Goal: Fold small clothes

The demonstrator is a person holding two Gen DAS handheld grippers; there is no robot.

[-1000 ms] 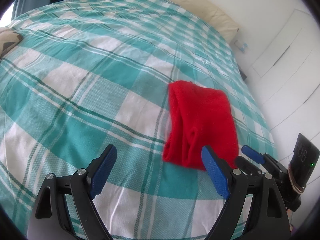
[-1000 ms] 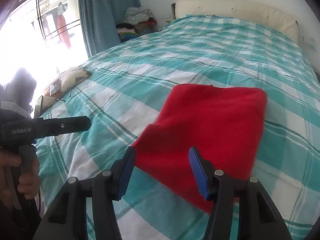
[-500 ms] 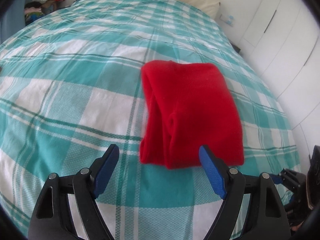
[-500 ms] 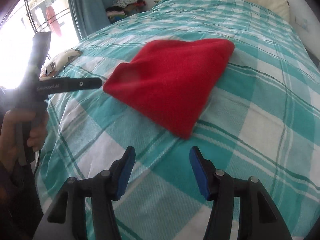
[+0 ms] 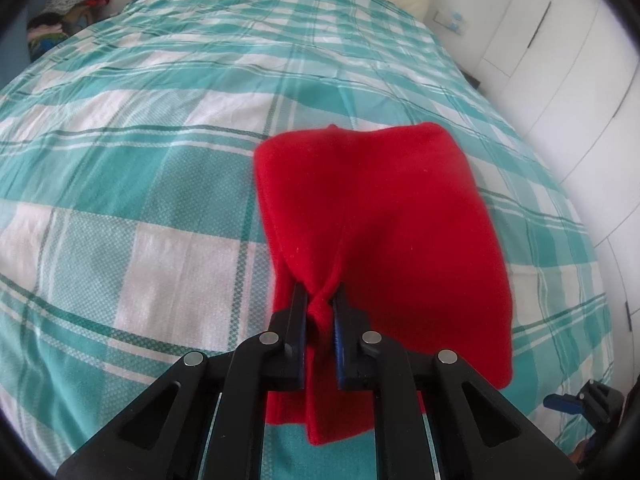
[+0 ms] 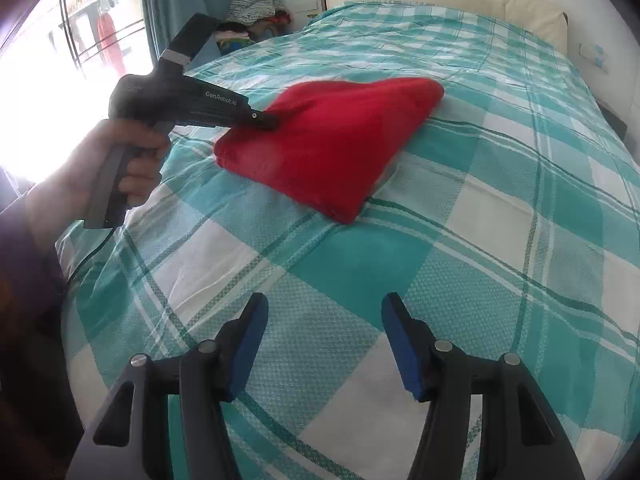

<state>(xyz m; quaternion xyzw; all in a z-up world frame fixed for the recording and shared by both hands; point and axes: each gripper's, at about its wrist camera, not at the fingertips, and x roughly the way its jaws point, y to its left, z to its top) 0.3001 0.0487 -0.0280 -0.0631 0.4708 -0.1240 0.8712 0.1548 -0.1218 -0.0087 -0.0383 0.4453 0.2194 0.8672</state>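
A folded red garment (image 5: pixel 392 216) lies on the teal-and-white checked bed. My left gripper (image 5: pixel 320 304) is shut on a bunched bit of the garment's near edge. In the right wrist view the red garment (image 6: pixel 340 148) sits mid-bed, and the left gripper (image 6: pixel 264 120), held in a hand, grips its left edge. My right gripper (image 6: pixel 324 340) is open and empty, above the bedspread and well short of the garment. The right gripper's blue tip (image 5: pixel 560 402) shows at the lower right of the left wrist view.
The checked bedspread (image 6: pixel 500 240) fills both views. A cream headboard cushion (image 6: pixel 460 4) is at the far end. A pile of clothes (image 6: pixel 256 12) sits by the blue curtain. White wardrobe doors (image 5: pixel 560 40) stand to the right of the bed.
My left gripper moved forward onto the garment's near edge and closed on it. My right gripper drew back from the garment and stays open.
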